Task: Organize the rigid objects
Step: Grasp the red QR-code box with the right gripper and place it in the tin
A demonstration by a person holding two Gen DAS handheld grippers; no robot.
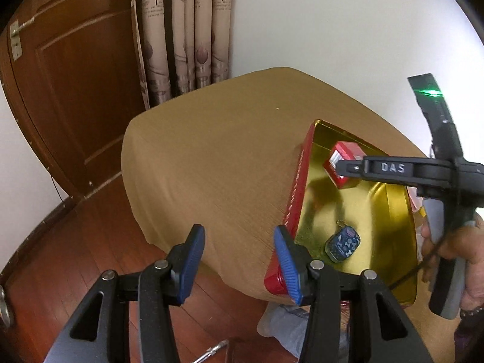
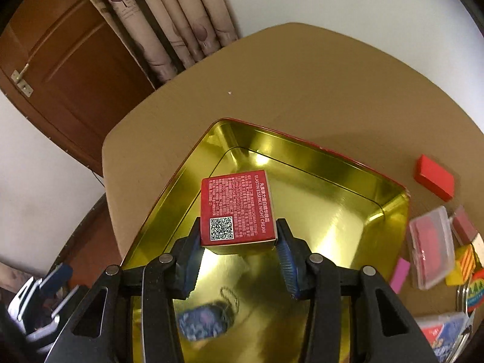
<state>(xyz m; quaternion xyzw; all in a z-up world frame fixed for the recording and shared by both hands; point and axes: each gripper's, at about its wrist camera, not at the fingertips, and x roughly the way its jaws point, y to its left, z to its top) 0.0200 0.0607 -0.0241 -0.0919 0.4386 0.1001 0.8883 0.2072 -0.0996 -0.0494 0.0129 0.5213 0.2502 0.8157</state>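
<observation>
Your right claw point(image 2: 239, 243) is clenched on the red night-cream box point(image 2: 237, 208), blue pads pressing its two side faces near the lower end, and the box hangs over the gold-lined tin point(image 2: 302, 151) at the centre of the right wrist frame. It has not touched down yet, judging by the shadow under it. To finish this step well, lower it until its bottom face lies flat on the tin floor before you let go, and aim for the upper part of the tin, toward the far wall, so it sits well apart from the blue key fob point(image 2: 202, 322) lying blurred at the lower centre. Keep the box level; a tilted release on that slick metal would probably let it slide or tip.

Your left claw point(image 1: 239, 260) stands released and holds nothing, its right pad just at the tin's red outer wall point(image 1: 298, 187) in the left wrist frame. Hold it there, or rest it against the wall (the tin looks light and may skid on the tan table point(image 2: 302, 75)).

More items wait at the right edge of the right wrist frame: a red block point(image 2: 434, 177), a clear case point(image 2: 431, 248) and a few small coloured pieces.
</observation>
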